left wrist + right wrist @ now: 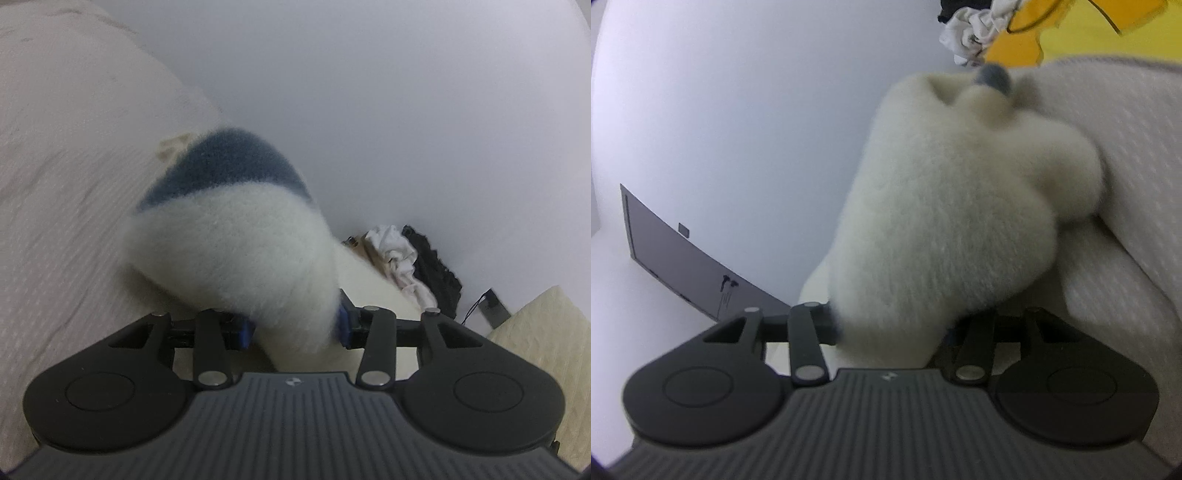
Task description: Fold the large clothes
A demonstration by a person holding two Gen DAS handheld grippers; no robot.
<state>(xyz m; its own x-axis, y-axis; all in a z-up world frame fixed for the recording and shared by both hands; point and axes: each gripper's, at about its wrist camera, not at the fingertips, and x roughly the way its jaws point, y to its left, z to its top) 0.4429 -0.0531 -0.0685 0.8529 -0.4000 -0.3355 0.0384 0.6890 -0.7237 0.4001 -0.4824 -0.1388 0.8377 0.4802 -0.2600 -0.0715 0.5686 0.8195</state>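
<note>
Fleece garment: cream with a blue band, pinched by left gripper and right gripper over the bed. Step: carrying the fold. Next: lay it flat, edges aligned.

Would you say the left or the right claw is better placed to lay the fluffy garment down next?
Neither clearly: left claw and right claw each grip the fluffy garment, so probably both together.

L gripper: black body, ribbed grey top, silver pivot pins, blue pads; R gripper alike
</note>
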